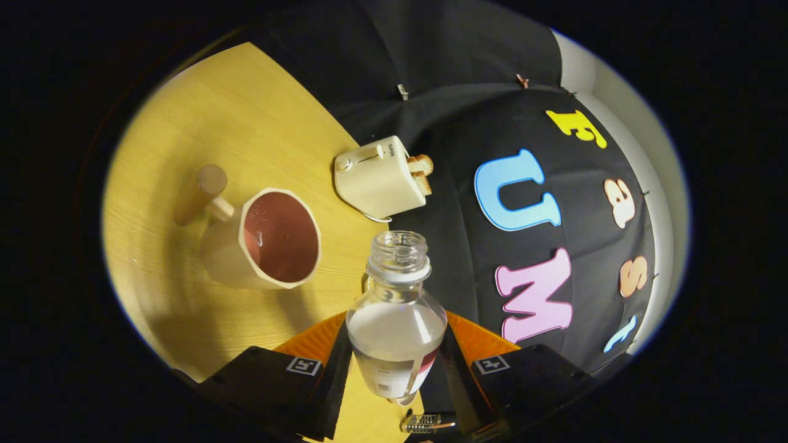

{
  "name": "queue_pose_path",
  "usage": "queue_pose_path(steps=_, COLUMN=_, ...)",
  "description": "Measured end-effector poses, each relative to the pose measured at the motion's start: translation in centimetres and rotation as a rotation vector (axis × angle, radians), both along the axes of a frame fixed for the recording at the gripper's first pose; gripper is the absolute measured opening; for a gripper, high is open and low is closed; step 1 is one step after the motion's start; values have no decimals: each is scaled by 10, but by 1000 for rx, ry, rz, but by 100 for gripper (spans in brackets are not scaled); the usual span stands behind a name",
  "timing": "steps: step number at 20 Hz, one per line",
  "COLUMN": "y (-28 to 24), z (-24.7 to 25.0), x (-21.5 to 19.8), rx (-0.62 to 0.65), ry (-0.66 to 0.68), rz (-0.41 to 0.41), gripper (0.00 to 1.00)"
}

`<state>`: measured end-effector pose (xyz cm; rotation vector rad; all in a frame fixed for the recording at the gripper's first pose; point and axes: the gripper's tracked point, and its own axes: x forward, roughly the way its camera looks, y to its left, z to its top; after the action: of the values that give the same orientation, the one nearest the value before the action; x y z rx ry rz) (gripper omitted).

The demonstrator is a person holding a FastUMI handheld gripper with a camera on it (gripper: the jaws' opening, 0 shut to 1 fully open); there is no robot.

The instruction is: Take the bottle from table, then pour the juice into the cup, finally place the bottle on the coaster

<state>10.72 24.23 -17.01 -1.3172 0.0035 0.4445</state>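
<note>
Jaws pinching the uncapped bottle (396, 320), held tilted near the cup (271, 241) on the tabletop (203, 123): pouring step; next, bring its mouth over the cup.

The surface (258, 117) is a light wooden tabletop with a fine, pale grain, seen tilted, and its far edge meets the black cloth wall. A cream cup (268, 243) stands on it, beyond the fingers and off to one side. The cup has angular, faceted sides, a reddish-brown inside and a thick rounded wooden handle that points away from the wall. Farther off, right at the surface's edge by the cloth, sits a cream toaster (377, 178) with a knob and a slider on its front; two slices of toast (421, 172) stick out of its top. The cup and toaster stand apart, with bare wood between them.
</note>
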Motion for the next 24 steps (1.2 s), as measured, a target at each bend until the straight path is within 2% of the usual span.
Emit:
queue_pose_path(steps=7, y=0, z=-11, x=11, rx=-162, ry=-37, rz=31, gripper=74)
queue_pose_path(steps=11, y=4, z=-18, x=13, rx=-250, ry=-45, rz=82, gripper=74)
queue_pose_path(steps=24, y=17, z=-25, x=20, rx=-420, ry=-95, rz=196, gripper=74)
